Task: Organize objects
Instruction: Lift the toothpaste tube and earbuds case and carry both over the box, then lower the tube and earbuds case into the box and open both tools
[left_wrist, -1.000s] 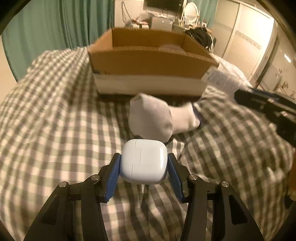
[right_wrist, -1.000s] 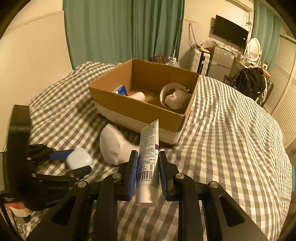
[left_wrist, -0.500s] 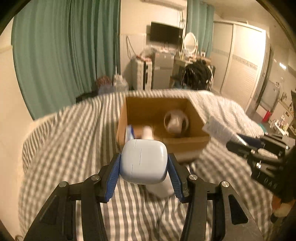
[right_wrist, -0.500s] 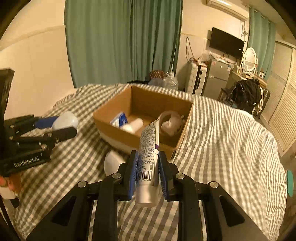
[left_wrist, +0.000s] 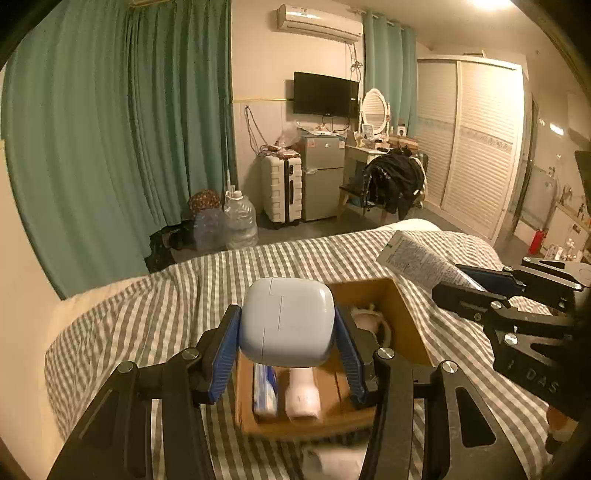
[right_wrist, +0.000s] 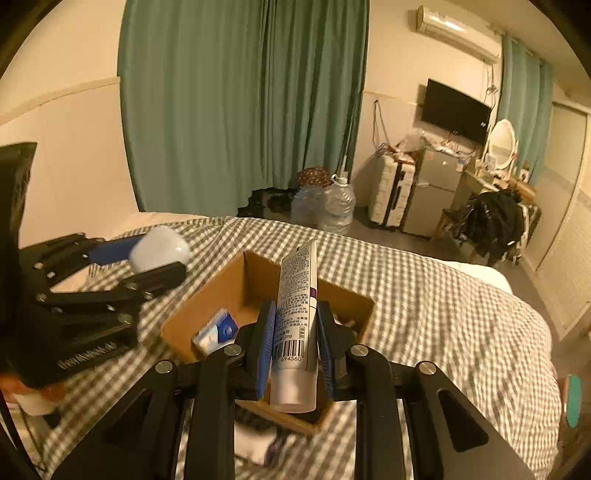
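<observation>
Two handheld grippers hover above an open cardboard box (left_wrist: 402, 314) that sits on a bed with a grey and white checked cover (right_wrist: 424, 295). The left gripper (left_wrist: 287, 326) has its blue pads clamped on the two sides of a pale blue, rounded earbud case (left_wrist: 287, 321), held over the near end of the box. The right gripper (right_wrist: 293, 345) is squeezed tight on a white tube (right_wrist: 297, 317) with a barcode, its cap end towards the camera and its crimped end pointing up and away, also over the box. Inside the box lie a small blue and white packet (right_wrist: 216, 332), a white bottle (left_wrist: 302, 397) beside it, and a round pale item at the far end, partly hidden. A white sock (right_wrist: 255, 445), blurred, lies on the cover just in front of the box. To place both things well, each gripper probably needs to sink until its load is below the rim, over a bare patch of the floor, before letting go. The tube is long, so tilting it along the box should stop it catching the wall. Keeping the two grippers apart likely avoids a knock.
</observation>
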